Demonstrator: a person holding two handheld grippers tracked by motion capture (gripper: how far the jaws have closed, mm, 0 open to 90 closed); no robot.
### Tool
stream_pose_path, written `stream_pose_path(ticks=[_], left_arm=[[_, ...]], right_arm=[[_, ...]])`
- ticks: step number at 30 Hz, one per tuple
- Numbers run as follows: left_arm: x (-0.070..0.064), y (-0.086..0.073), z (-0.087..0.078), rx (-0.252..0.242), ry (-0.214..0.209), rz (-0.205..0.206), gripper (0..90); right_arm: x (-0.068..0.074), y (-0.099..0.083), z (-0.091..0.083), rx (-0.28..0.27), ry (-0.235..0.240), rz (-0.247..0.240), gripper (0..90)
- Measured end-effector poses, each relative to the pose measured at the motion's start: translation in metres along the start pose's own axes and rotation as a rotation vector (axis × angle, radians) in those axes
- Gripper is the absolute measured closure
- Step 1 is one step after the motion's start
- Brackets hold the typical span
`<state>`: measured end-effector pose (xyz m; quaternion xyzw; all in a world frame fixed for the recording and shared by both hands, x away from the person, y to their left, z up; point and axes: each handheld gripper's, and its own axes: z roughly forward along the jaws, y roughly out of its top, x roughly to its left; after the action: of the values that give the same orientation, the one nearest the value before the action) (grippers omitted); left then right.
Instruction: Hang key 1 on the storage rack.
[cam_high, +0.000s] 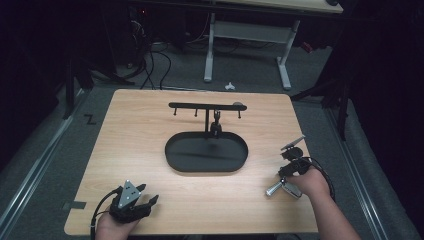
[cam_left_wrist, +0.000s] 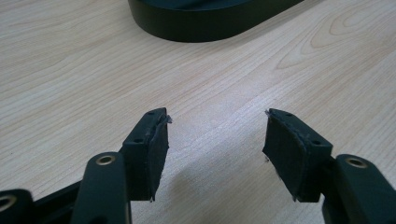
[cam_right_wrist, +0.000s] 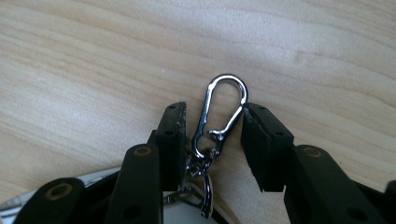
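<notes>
- Right gripper (cam_right_wrist: 212, 128) at near right of table (cam_high: 150, 125): jaws narrowed round a silver snap hook (cam_right_wrist: 220, 109), pads just beside or barely touching its 2 sides. Can't tell if it's truly pinched yet.
- Hook lies flat on the wood between the jaws. Long axis runs along the jaw line; rounded loop end points away from the hand, swivel end + small chain (cam_right_wrist: 201, 163) back toward the palm.
- In the high view a metal piece (cam_high: 280, 188) lies by the right hand (cam_high: 312, 182), near right of the black tray (cam_high: 172, 162).
- Left gripper (cam_high: 141, 199) at near left: jaws wide apart, nothing between them, resting over bare wood, well apart from tray.
- Step in hand looks like: grip hook, prob. to hang it on the rack (cam_high: 207, 106) w/ pegs at the tray's far side.
- To do it well: close squarely on the hook's straight sides, below the loop, so the loop stays free for a peg.
- Keep pads off the spring gate if poss.; squeeze there could open it or let the hook twist.
- Lift straight up, let chain hang clear.
</notes>
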<state>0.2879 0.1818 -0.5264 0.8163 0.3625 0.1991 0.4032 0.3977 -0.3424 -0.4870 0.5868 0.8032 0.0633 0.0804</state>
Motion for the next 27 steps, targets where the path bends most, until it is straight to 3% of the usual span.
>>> stream_pose_path(ticks=[14,18,22,27], left_arm=[[-0.002,0.000,0.001,0.004,-0.006,0.001,40.3],[-0.001,0.000,0.001,0.003,-0.008,0.002,40.3],[-0.002,0.000,0.001,0.004,-0.010,0.003,40.3],[-0.002,0.000,0.001,0.004,-0.010,0.004,40.3]], right_arm=[[0.010,-0.004,0.000,-0.009,0.004,-0.073,70.9],[0.016,-0.001,0.000,-0.020,0.027,-0.079,73.9],[0.025,0.003,0.001,-0.022,0.037,-0.124,74.1],[0.036,0.008,0.001,-0.022,0.009,-0.173,74.5]])
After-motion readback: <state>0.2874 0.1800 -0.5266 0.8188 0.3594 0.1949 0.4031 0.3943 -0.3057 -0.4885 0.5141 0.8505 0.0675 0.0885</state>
